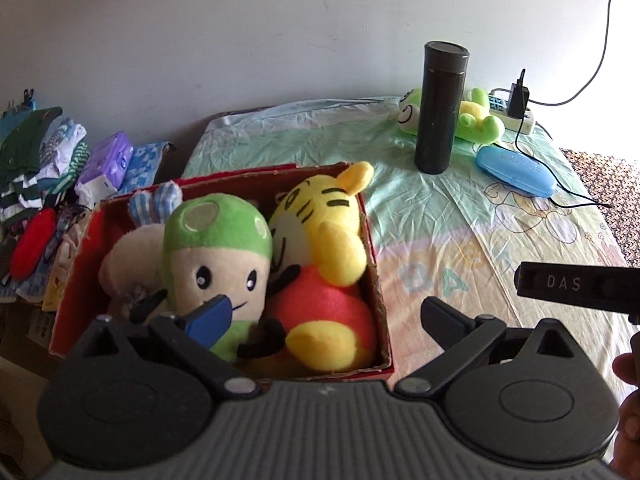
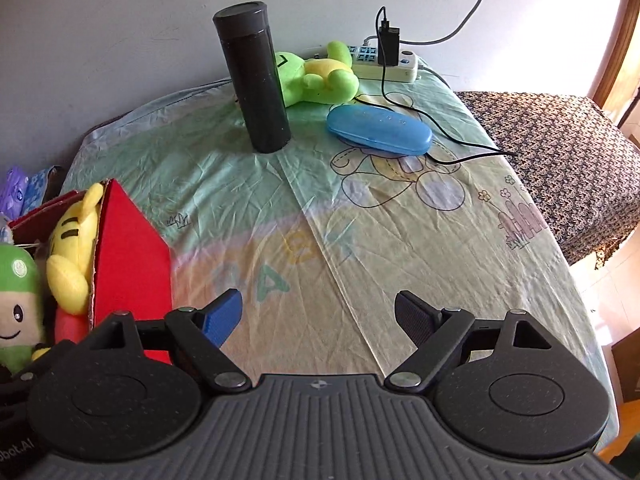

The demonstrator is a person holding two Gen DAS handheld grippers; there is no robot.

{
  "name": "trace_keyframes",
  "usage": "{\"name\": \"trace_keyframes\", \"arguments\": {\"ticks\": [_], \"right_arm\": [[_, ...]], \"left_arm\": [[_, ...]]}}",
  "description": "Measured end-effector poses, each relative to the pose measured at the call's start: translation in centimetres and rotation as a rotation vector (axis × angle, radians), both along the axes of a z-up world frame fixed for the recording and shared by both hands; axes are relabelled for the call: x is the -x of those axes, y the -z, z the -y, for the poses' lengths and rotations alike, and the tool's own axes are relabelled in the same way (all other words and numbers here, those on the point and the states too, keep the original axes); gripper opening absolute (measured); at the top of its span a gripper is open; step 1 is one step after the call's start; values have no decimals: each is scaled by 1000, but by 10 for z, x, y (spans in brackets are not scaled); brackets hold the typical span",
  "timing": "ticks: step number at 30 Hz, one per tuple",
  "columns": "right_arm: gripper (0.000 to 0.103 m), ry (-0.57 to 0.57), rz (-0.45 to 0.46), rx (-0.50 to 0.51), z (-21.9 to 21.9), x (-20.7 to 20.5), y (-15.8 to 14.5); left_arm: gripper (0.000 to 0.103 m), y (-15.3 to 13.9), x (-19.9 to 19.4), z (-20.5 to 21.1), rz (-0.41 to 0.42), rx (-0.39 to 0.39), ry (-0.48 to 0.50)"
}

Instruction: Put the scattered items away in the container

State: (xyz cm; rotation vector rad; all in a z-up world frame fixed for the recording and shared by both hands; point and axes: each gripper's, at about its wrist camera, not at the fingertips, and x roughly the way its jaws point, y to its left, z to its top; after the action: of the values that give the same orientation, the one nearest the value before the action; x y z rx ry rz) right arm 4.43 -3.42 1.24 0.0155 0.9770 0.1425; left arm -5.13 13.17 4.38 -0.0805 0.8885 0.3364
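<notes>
Three plush toys already fill the red box [image 1: 372, 248]; one green frog plush [image 2: 320, 78] lies on the counter's far side behind the black flask [image 2: 256, 80]. Soft, light, squashy: pinch its belly. Both claws, left [image 1: 324, 316] and right [image 2: 318, 316], gape empty.

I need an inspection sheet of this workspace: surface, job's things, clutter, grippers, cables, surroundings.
Surface: wrinkled cartoon-print cloth on table.
Job's things: red cardboard box holds green-capped plush, yellow tiger plush, beige plush; green frog plush, blue oval case lie outside.
Clutter: black cylindrical flask, upright.
Grippers: left gripper open above box; right gripper open, empty.
Cables: black cable beside case; white power strip.
Surroundings: folded clothes pile.
</notes>
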Motion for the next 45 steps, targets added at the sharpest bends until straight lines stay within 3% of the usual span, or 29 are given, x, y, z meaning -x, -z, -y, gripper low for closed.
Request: {"name": "trace_keyframes", "arguments": {"ticks": [9,14,19,32,45], "right_arm": [[86,-126,-4,-17,-27,7,1],[86,-158,41,0,-50,23,-11],[86,-151,45,-26,-77,32,-24],[86,-157,155,-5,-153,64,-51],[87,-102,146,-9,-172,78,-50]], "left_arm": [[101,1,30,-34,1,7,-164],[101,-1,45,-63,-4,17,-214],[101,-6,56,-95,-42,8,-212],[102,-19,69,-163,-27,-34,-194],[102,-16,65,-175,-17,-14,-108]]}}
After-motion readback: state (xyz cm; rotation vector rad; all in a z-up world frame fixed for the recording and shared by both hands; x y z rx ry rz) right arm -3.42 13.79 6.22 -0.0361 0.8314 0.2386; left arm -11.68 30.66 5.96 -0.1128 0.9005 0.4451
